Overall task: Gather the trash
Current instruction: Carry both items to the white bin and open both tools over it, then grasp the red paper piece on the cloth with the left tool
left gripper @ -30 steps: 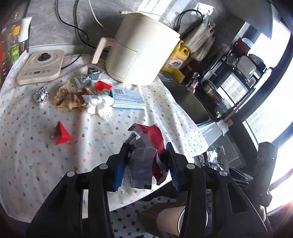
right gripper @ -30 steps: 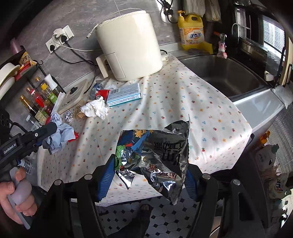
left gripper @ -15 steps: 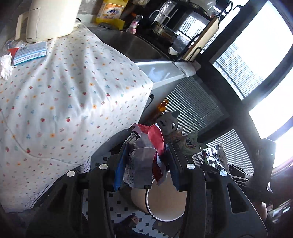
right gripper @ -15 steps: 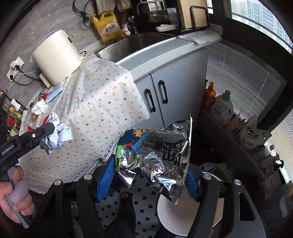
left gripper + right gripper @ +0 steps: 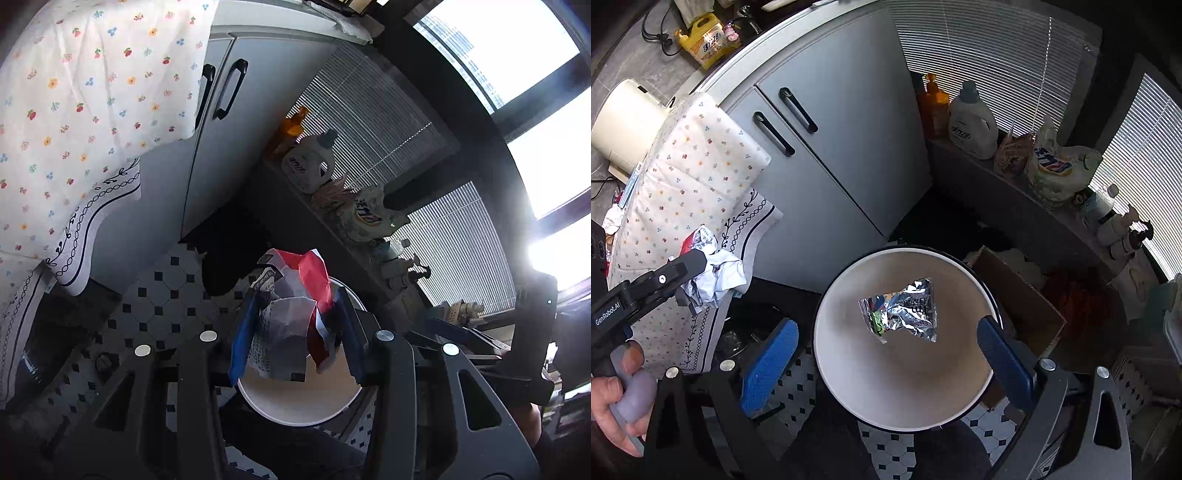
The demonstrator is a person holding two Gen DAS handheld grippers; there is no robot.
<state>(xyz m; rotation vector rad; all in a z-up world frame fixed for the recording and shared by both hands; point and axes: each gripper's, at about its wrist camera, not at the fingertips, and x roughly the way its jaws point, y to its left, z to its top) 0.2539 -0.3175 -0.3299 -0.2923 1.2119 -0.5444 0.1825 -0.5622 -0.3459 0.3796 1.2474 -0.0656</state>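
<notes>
Bin and wrapper are what we line up next. Our left gripper [image 5: 295, 332] is pinching a crumpled red-and-white wrapper [image 5: 291, 314] between its blue pads [image 5: 242, 339], and in the left wrist view the white bin [image 5: 299, 410] shows directly beyond the fingertips, its open mouth at about 6 o'clock from the wad. The wrapper's long axis runs roughly 12 to 6, with the red flap at the top and the printed paper hanging toward the bin's rim.

From the right wrist view the same wad [image 5: 714, 273] is seen at about 10 o'clock from the bin [image 5: 827, 354], over the hem of the flowered tablecloth [image 5: 690, 166], apparently short of the rim. So we judge the left gripper must travel toward 4 o'clock in that view before it lets go; the two views disagree a little on how far over the mouth it already is, and we cannot settle that.

Our right gripper [image 5: 886, 347] is spread wide with nothing between its pads [image 5: 768, 365], straddling the bin's mouth. A silver foil snack bag [image 5: 901, 308] appears inside the bin's outline; whether it rests on the bottom or is mid-fall we cannot tell.

Of the two, the right is nearer the bin, but it is the left that carries trash.
</notes>
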